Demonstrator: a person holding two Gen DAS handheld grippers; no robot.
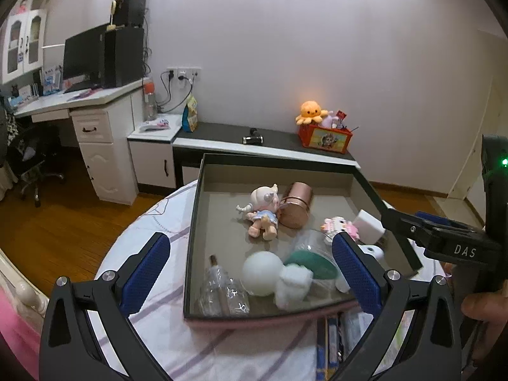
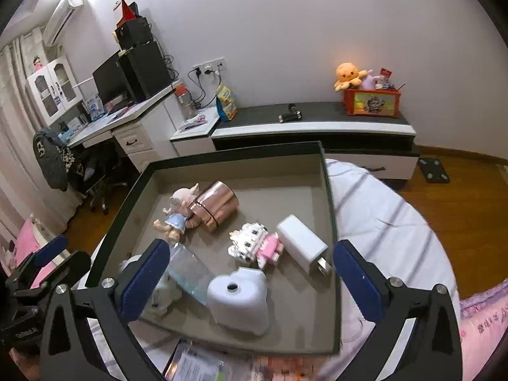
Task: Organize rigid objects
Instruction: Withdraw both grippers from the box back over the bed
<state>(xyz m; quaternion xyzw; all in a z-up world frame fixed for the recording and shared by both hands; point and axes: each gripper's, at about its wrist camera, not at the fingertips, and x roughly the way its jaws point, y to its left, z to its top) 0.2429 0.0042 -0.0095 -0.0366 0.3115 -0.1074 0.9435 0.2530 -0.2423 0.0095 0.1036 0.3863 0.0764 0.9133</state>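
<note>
1. Both our grippers, left gripper (image 1: 250, 270) and right gripper (image 2: 250, 273), gape wide, holding nothing.
2. Shallow dark-rimmed grey box (image 2: 327, 190) sits ahead of our fingers; rose-gold metal canister (image 2: 216, 209), white block charger (image 2: 301, 247) and white cloud-shaped plastic piece (image 2: 238, 301) are inside, apparently mostly sorted.
3. Striped white bedsheet (image 2: 374, 209) lies under the box; bedroom, wood floor.

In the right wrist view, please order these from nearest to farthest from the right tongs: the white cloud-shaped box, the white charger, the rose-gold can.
From the right tongs, which stand open:
1. White cloud-shaped box, just below, between the pads.
2. White charger, slightly right.
3. Rose-gold can, farther up, centre-left of the tray.
</note>
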